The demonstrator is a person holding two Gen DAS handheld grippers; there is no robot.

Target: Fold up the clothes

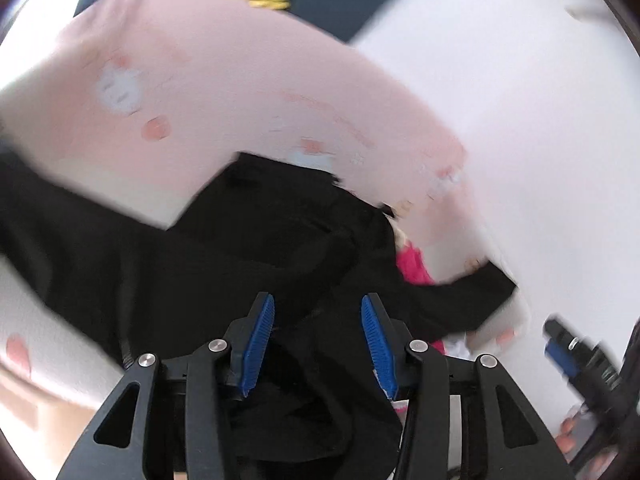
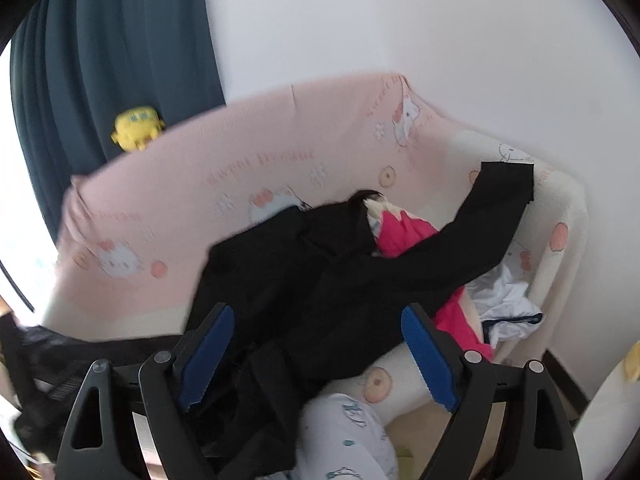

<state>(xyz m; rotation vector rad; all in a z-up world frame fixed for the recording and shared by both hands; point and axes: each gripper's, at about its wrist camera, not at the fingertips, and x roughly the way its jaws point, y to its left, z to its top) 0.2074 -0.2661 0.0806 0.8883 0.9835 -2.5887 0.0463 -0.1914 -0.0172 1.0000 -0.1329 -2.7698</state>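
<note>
A black garment (image 1: 240, 248) lies crumpled on the seat of a small sofa, and one sleeve (image 2: 504, 188) is draped up over the right armrest. A bright pink garment (image 2: 400, 232) pokes out from under it. My left gripper (image 1: 318, 300) hovers over the black cloth. Its blue pads stand partly apart with dark fabric between them, and their faces show bare. My right gripper (image 2: 316, 310) is spread wide above the same black garment (image 2: 300, 264) and holds nothing. The left wrist view is blurred.
The sofa wears a pink cartoon-cat cover (image 2: 240, 160). A white and pale blue garment (image 2: 504, 304) is bunched by the right armrest. A yellow plush toy (image 2: 136, 128) sits behind the backrest, against a dark blue curtain (image 2: 120, 40). A knee in white patterned trousers (image 2: 344, 432) is close below.
</note>
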